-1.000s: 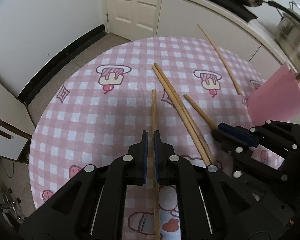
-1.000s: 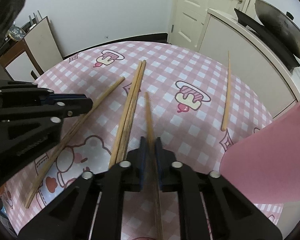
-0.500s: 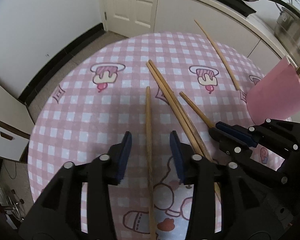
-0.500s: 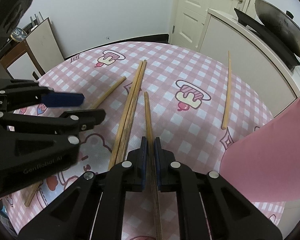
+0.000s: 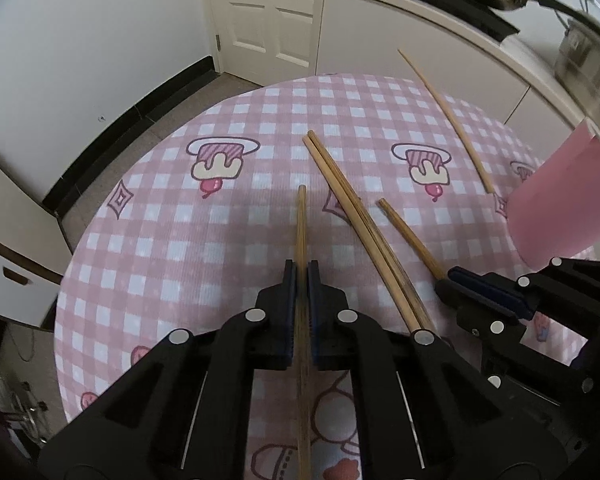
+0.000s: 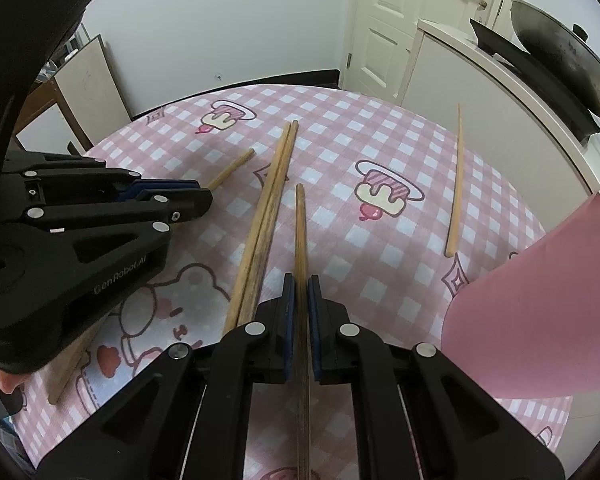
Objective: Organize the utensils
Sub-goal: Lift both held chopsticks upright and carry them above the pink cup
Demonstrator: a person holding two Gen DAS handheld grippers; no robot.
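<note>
1. The left gripper (image 5: 301, 276) has just been closing, and its blue pads now pinch a chopstick (image 5: 301, 224) whose tip points to 12 o'clock over the checked tablecloth (image 5: 204, 264).
2. The right gripper (image 6: 301, 286) clamps a second chopstick (image 6: 300, 228); in the left wrist view it enters at 3 o'clock.
3. Between the two grippers lies a pair of chopsticks (image 6: 268, 204), side by side and touching, running toward 11 o'clock in the left wrist view.
4. At 3 o'clock in the right wrist view stands a pink holder (image 6: 540, 304).
5. Farther off, at 1 o'clock, a thin lone chopstick (image 6: 456, 184) lies well apart from the rest.
6. Beyond the table, a wok (image 6: 564, 56) sits on a white counter (image 6: 460, 76).
</note>
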